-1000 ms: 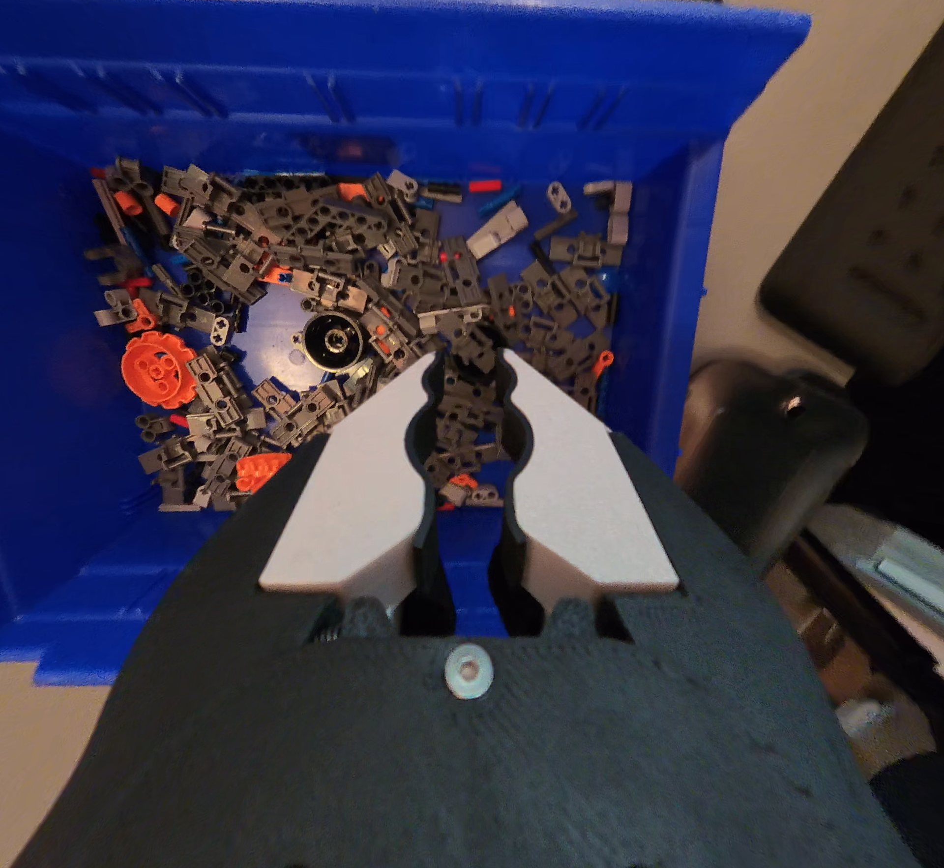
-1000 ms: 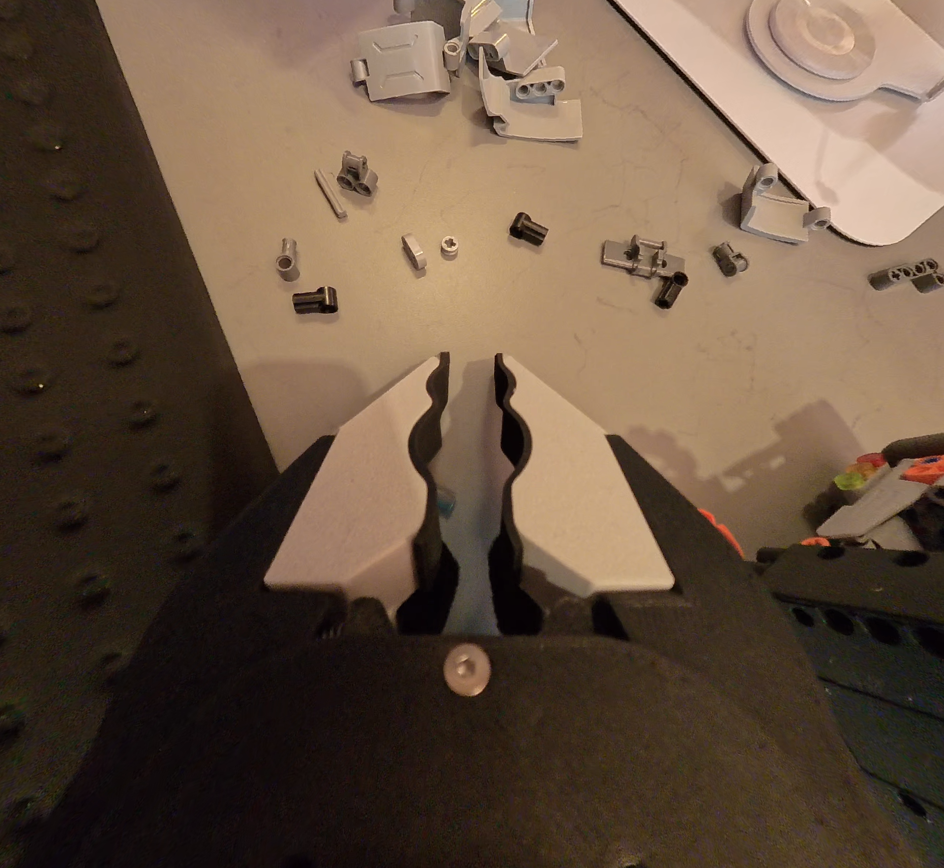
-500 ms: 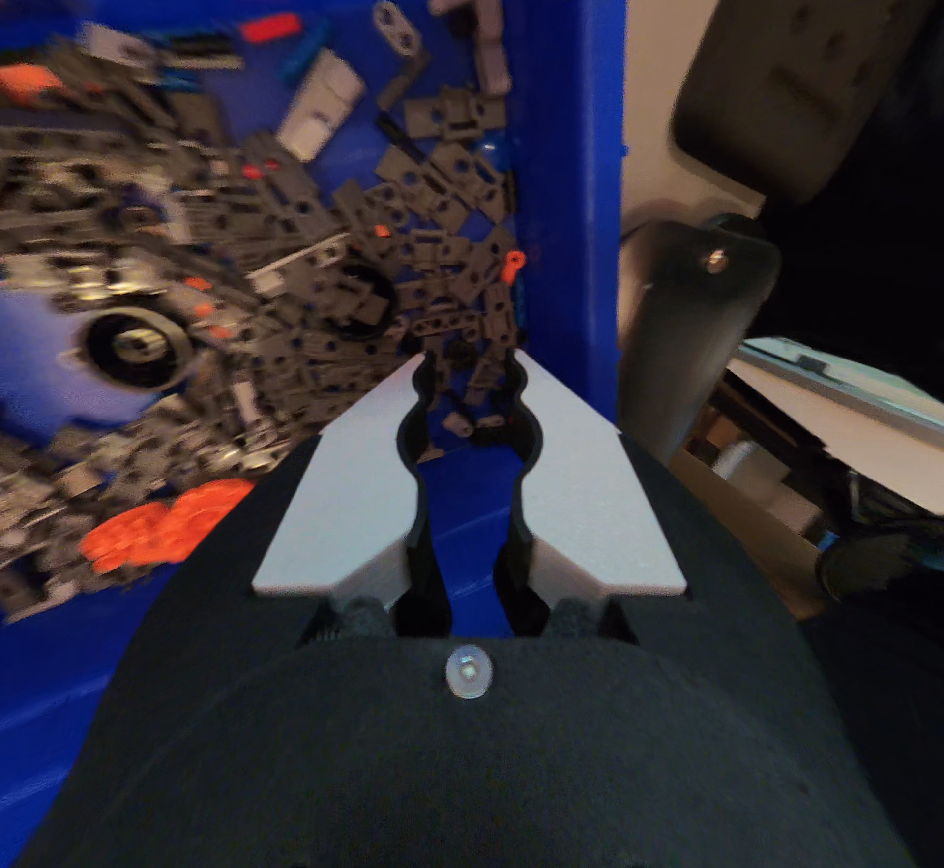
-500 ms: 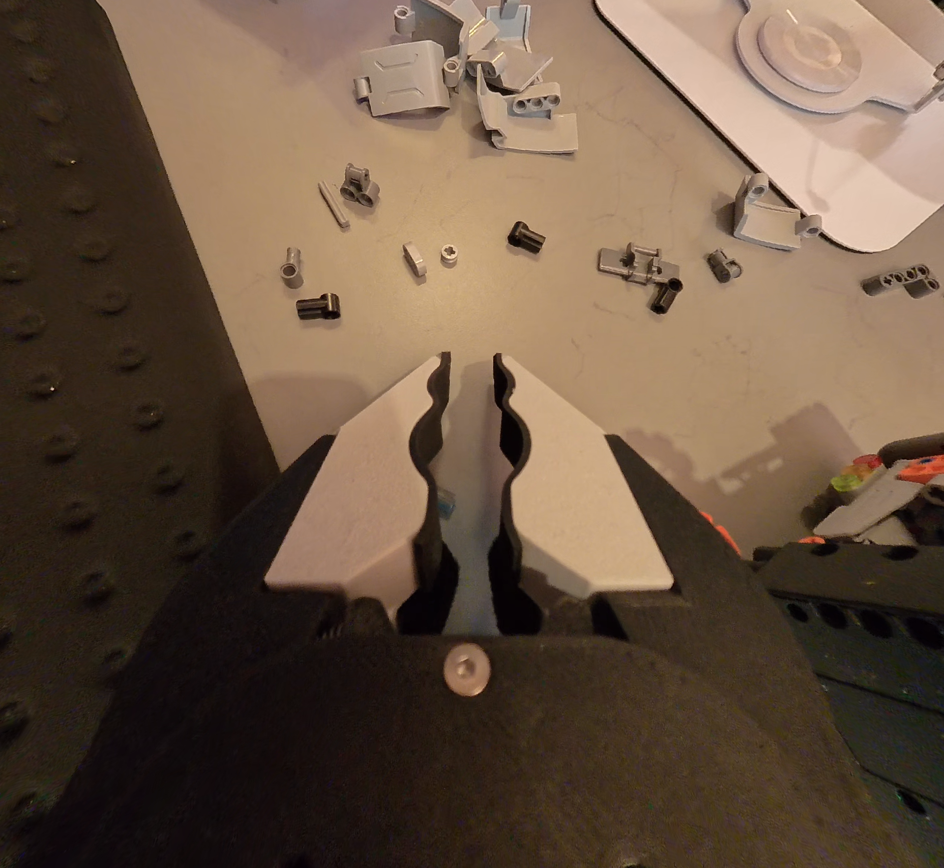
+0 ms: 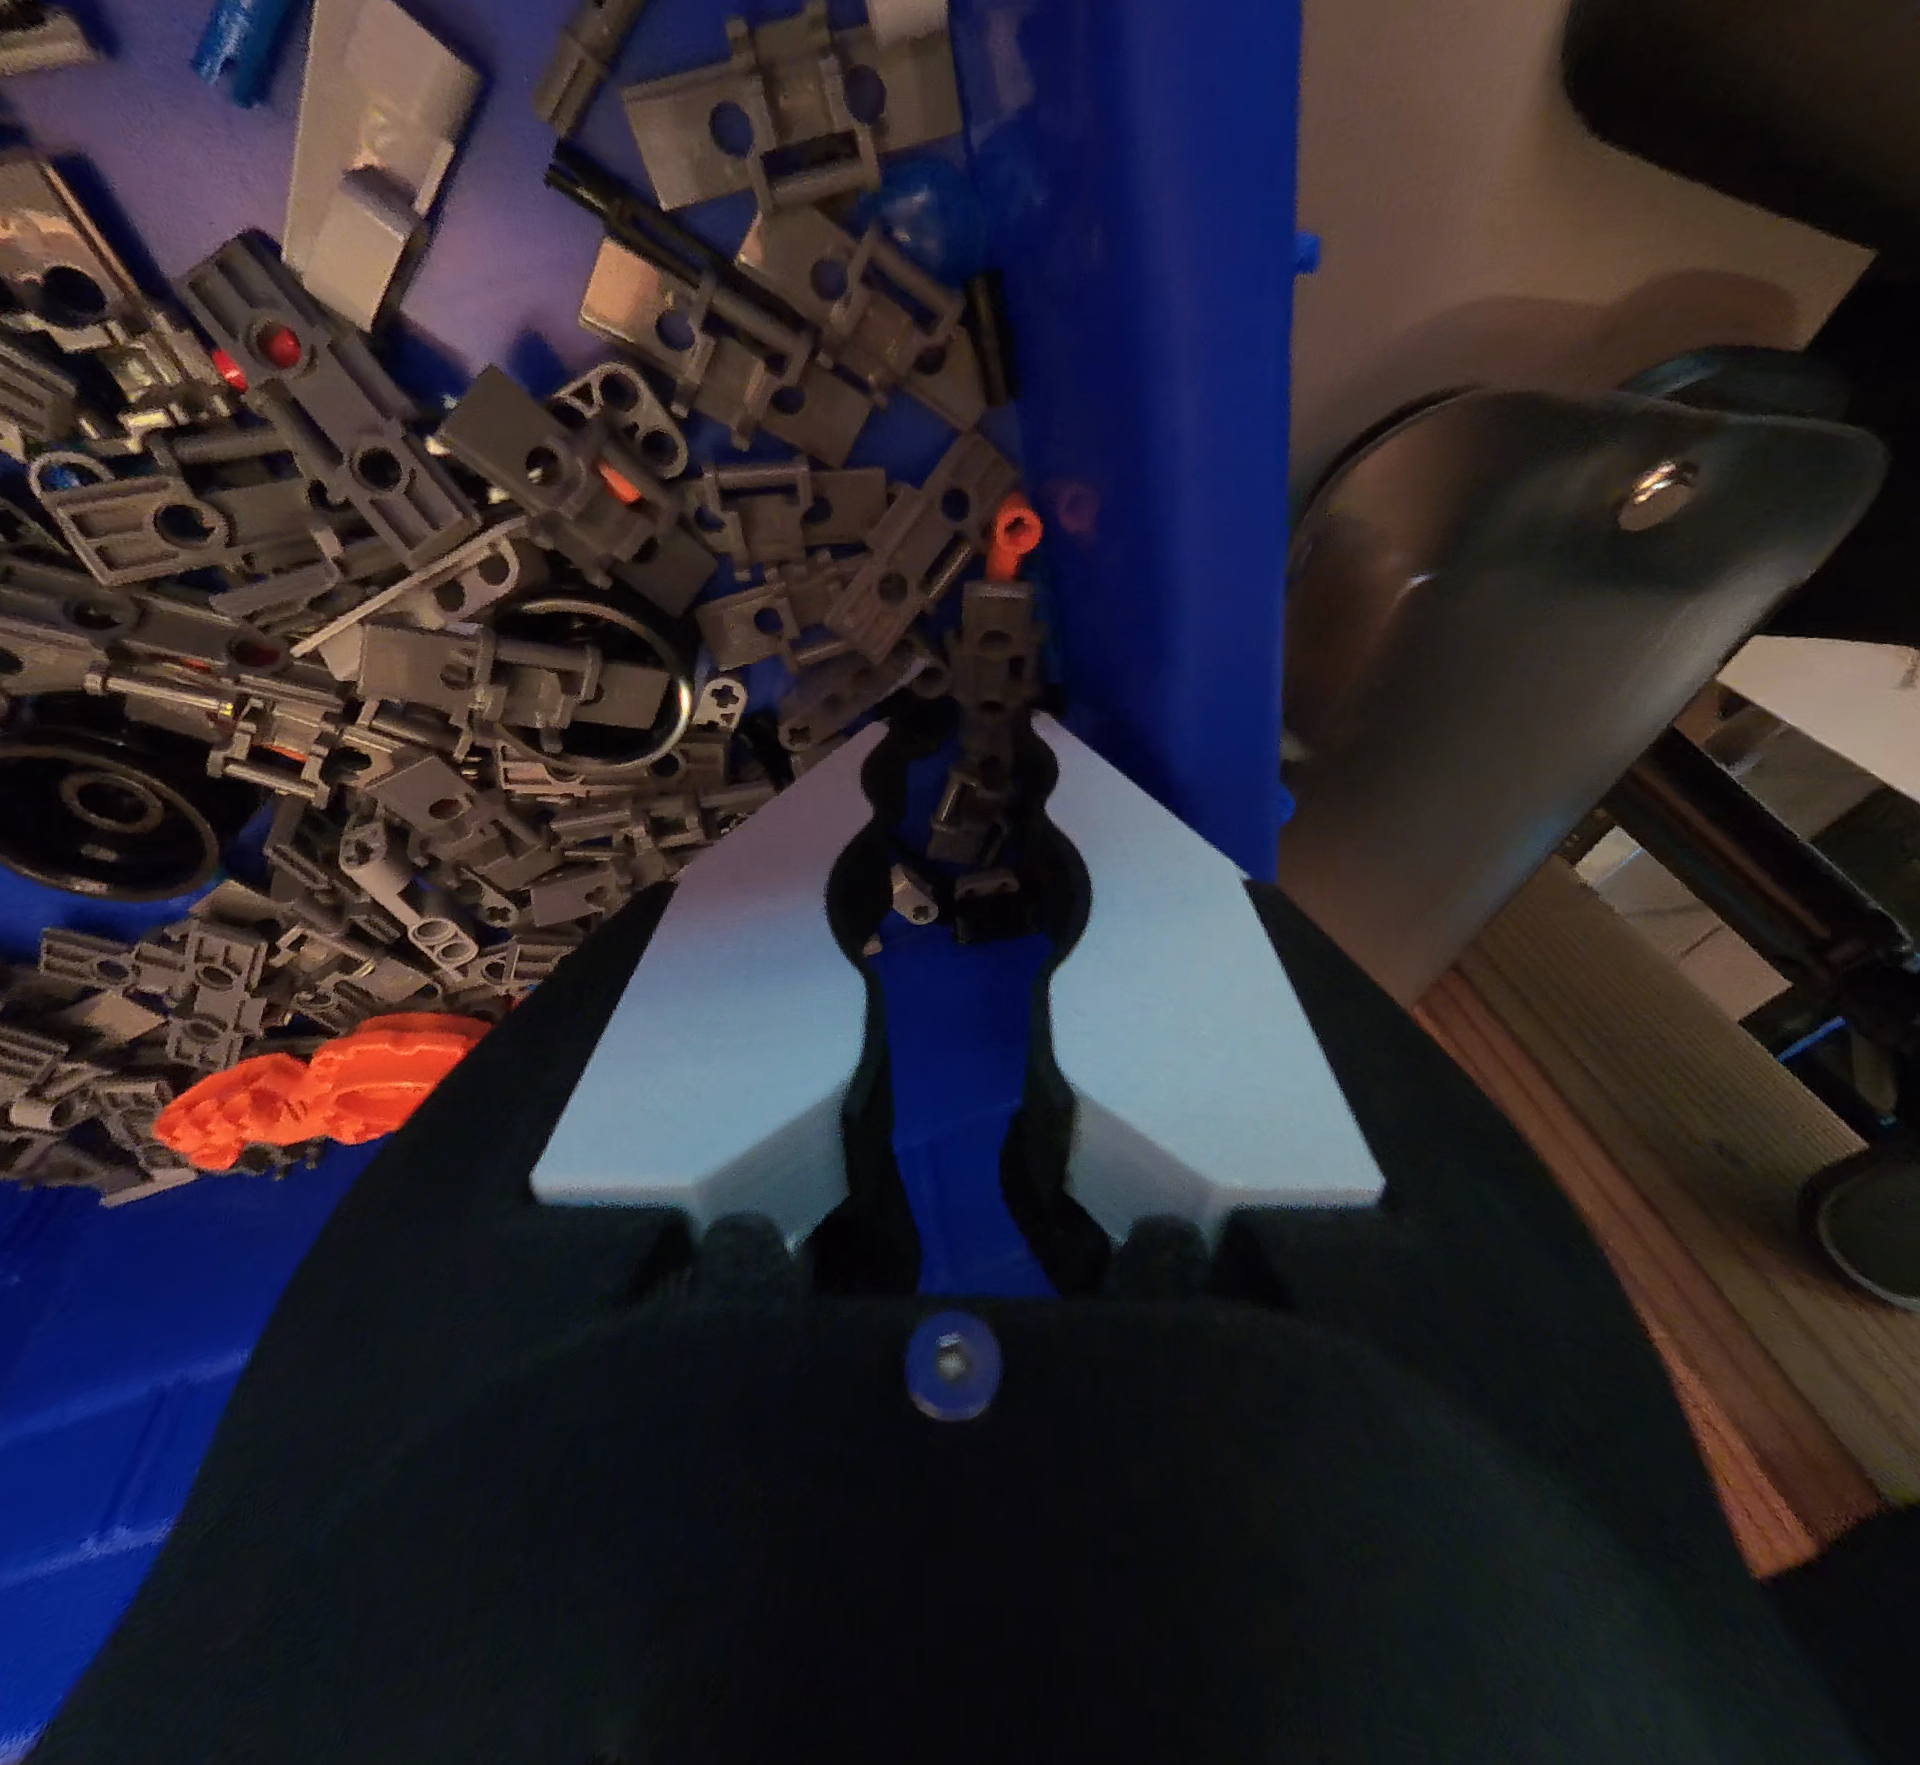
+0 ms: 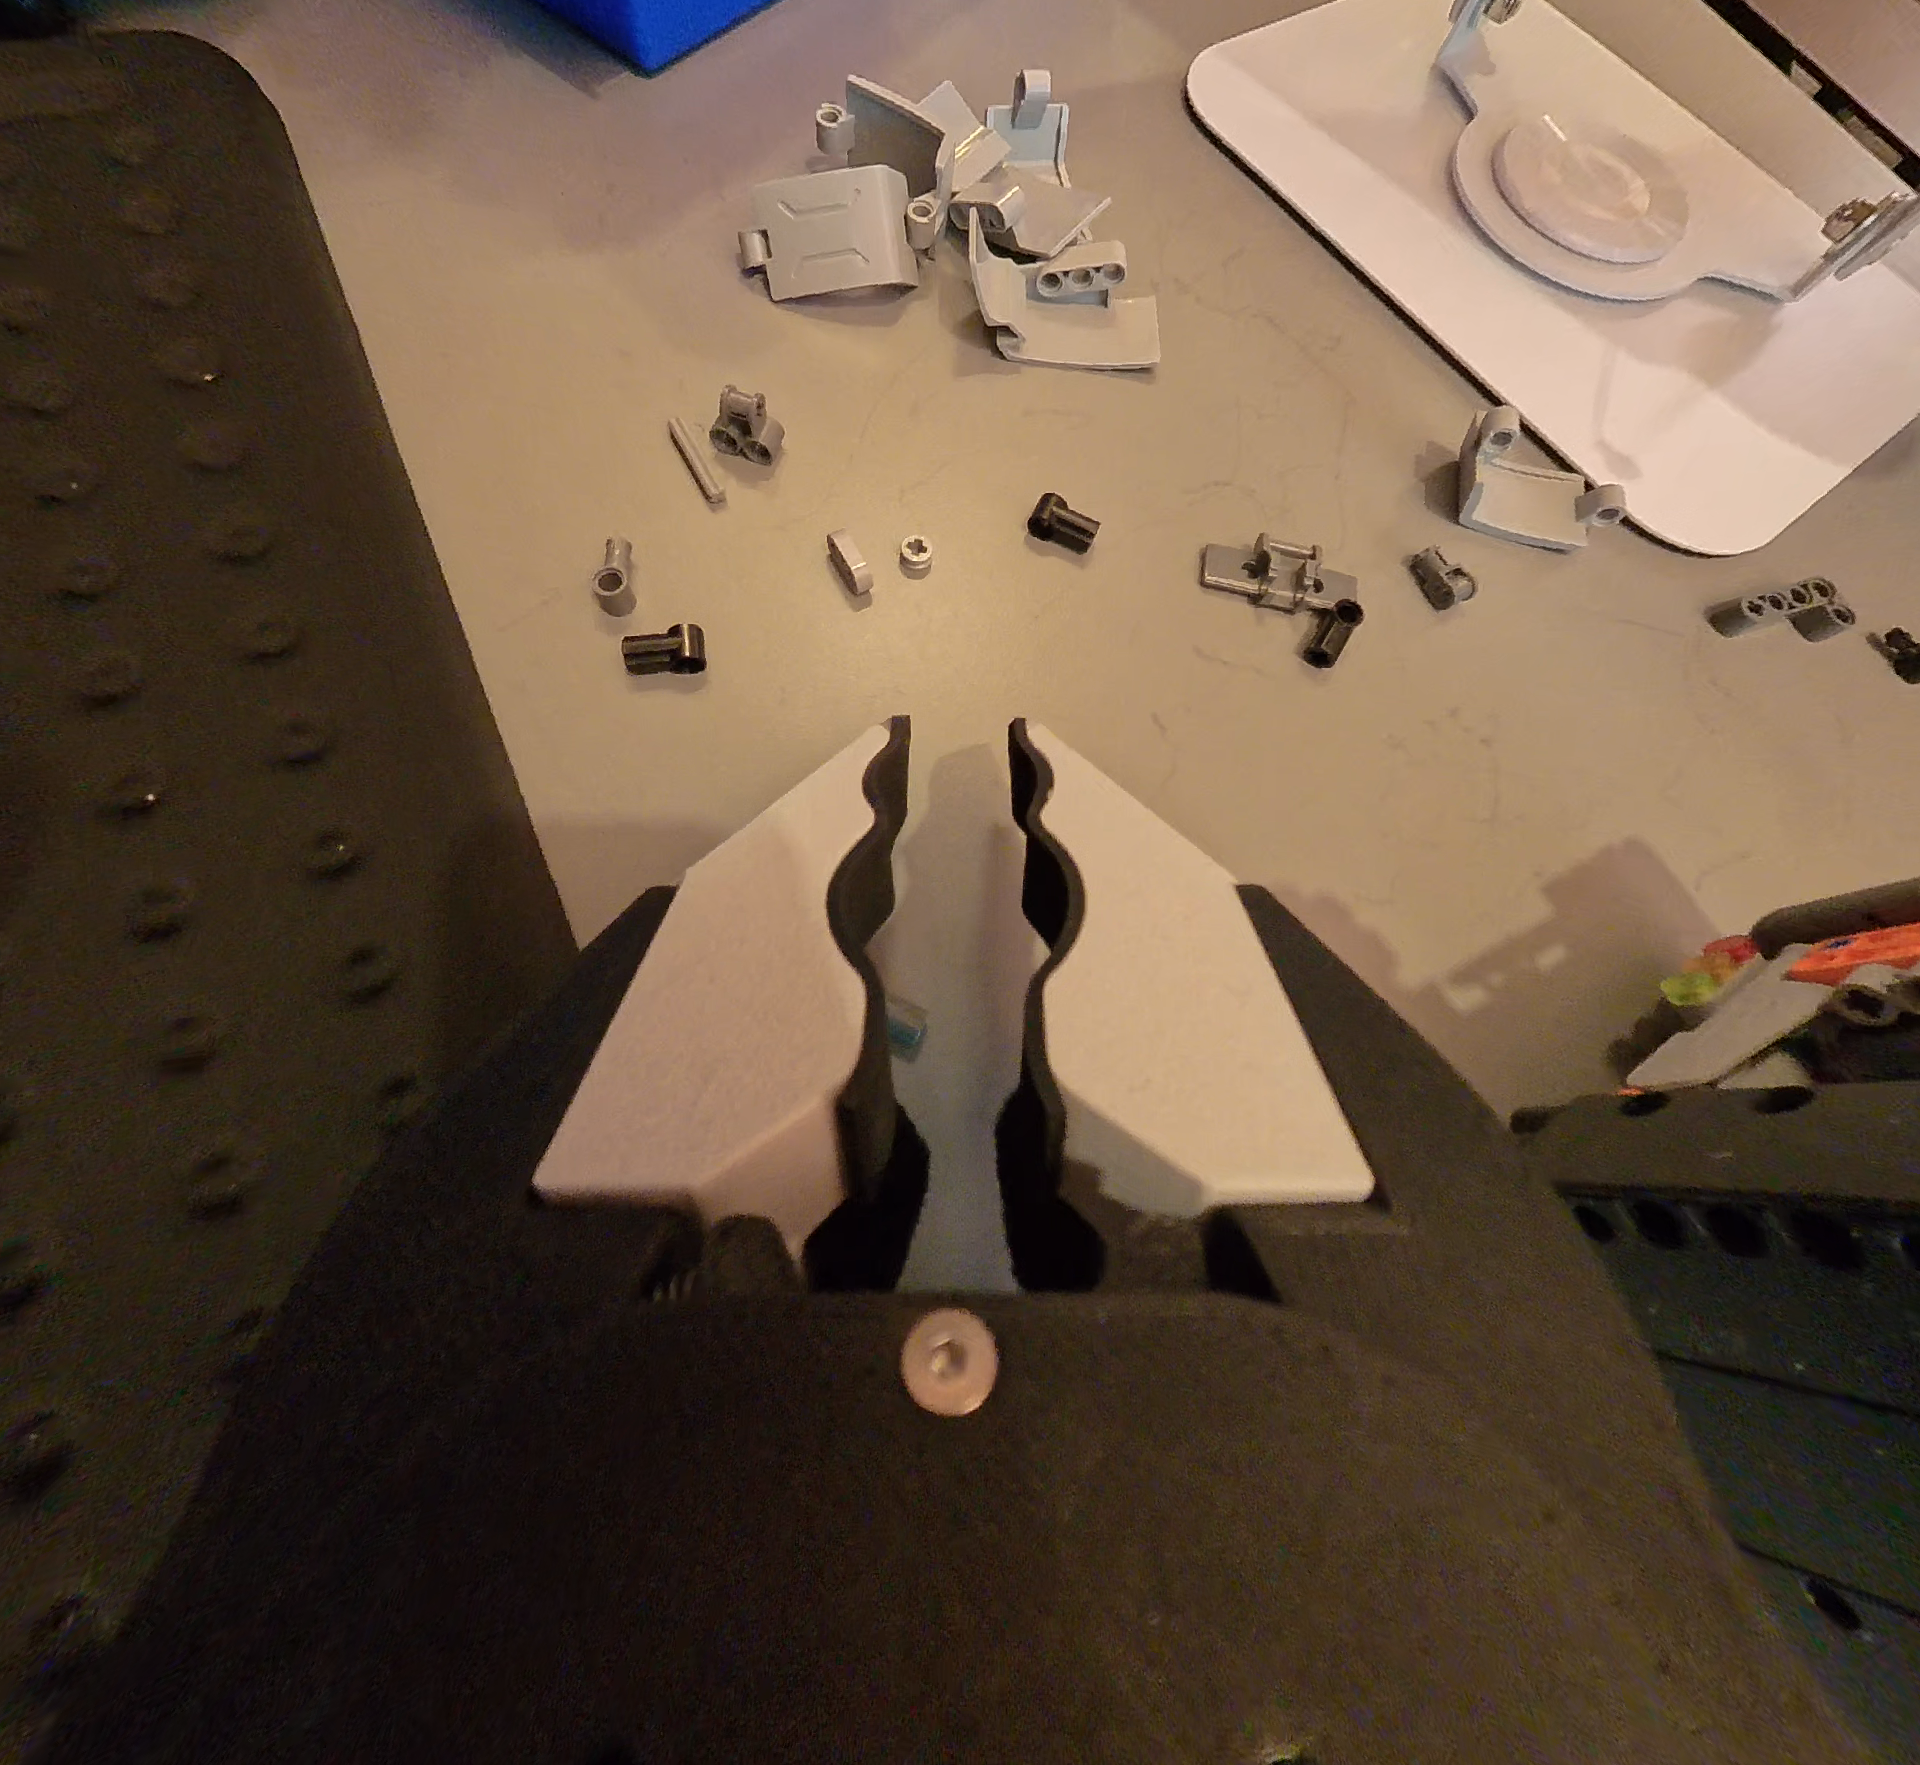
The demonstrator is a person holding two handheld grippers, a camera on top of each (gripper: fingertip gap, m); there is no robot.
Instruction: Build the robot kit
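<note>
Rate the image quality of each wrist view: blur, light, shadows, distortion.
Left wrist view: dim, blue-tinted light inside the blue bin; the parts heap smears toward the left edge, and the wide lens bends the bin wall. Right wrist view: warm, sharp and evenly lit; the loose pieces on the grey table stay crisp, and the right claw casts soft shadows on the table.

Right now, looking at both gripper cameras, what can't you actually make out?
- Left wrist view: how far the blue bin extends; the frame's left and top edges cut it off.
- Left wrist view: bin floor beneath the grey parts pile; the pile hides it.
- Right wrist view: the small blue piece; the right gripper partly covers it.
</note>
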